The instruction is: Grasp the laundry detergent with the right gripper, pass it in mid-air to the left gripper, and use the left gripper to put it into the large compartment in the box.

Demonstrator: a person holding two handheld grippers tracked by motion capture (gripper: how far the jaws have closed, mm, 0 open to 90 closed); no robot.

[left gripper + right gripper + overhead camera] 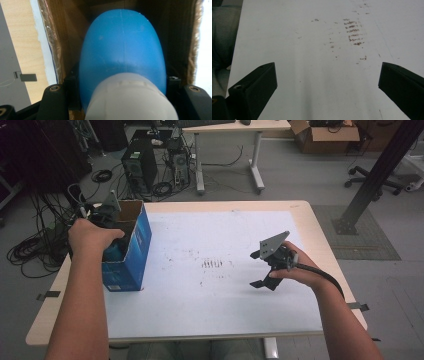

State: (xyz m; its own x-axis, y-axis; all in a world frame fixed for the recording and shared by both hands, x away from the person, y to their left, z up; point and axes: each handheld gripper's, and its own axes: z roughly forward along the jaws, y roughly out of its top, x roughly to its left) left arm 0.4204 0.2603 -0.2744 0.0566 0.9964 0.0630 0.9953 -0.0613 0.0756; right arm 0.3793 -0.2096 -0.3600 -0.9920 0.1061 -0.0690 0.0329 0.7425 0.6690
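Bottle [122, 50], smooth rounded blue plastic with a white cap, clamped by the left gripper [107, 217] inside the cardboard box [132, 255]; right gripper [267, 267] gapes wide over the scuffed white mat [215, 295].

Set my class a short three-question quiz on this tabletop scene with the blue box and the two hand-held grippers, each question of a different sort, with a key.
1. True or false: the left gripper holds a blue bottle with a white cap inside the open blue box.
2. Multiple choice: the right gripper is
A) shut on a cup
B) open above the white mat
C) inside the box
3. Fill in: near the middle of the mat lie brown ____.

Key: 1 true; 2 B; 3 marks (stains).
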